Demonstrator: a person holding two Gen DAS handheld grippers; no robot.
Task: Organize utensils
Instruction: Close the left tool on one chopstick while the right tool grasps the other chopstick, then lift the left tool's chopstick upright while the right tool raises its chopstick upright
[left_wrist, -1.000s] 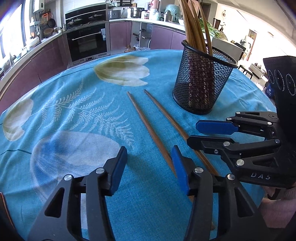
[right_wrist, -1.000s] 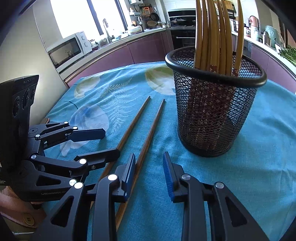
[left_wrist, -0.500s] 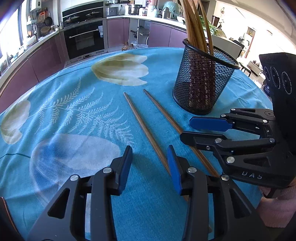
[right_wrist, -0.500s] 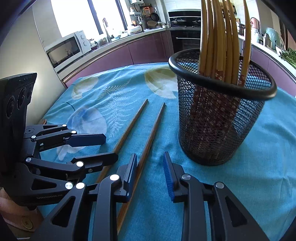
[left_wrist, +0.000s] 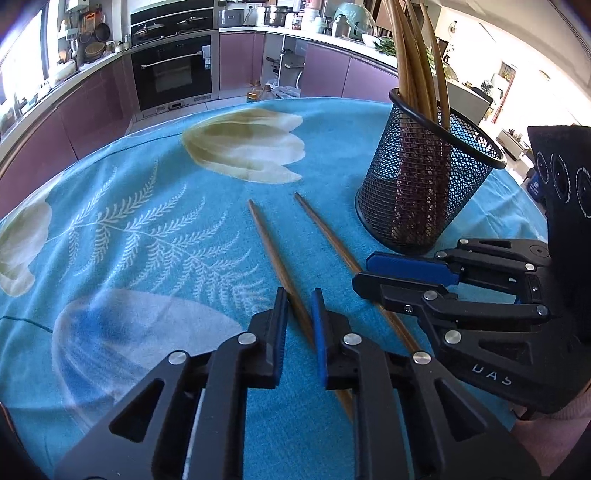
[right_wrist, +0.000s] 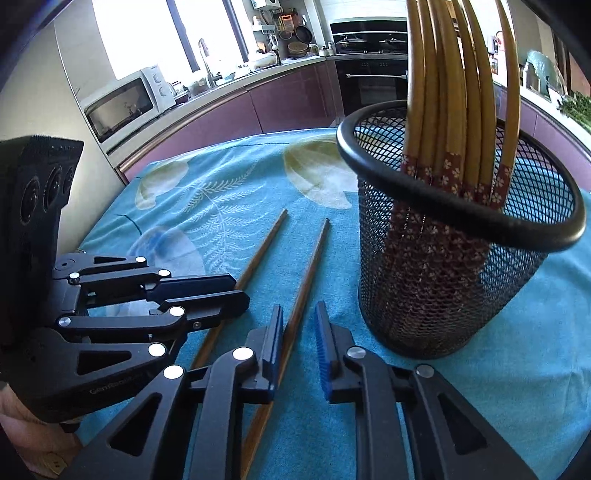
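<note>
Two brown chopsticks lie side by side on the blue cloth. My left gripper (left_wrist: 298, 308) straddles the left chopstick (left_wrist: 271, 251), its jaws narrowed but with a small gap around the stick. My right gripper (right_wrist: 298, 325) straddles the right chopstick (right_wrist: 308, 269), jaws slightly apart, the stick close to its left finger. A black mesh holder (right_wrist: 443, 258) with several yellow chopsticks (right_wrist: 454, 92) stands upright to the right; it also shows in the left wrist view (left_wrist: 417, 192). Each gripper shows in the other's view: the right gripper (left_wrist: 373, 271), the left gripper (right_wrist: 236, 286).
The round table has a blue floral cloth (left_wrist: 147, 229). Kitchen counters, an oven (left_wrist: 171, 74) and a microwave (right_wrist: 122, 107) are behind the table. The table edge curves away close behind the holder.
My left gripper's jaws have narrowed around the left chopstick and moved forward along it. My right gripper has come lower and closer to the right chopstick. The holder looms nearer in the right view.
</note>
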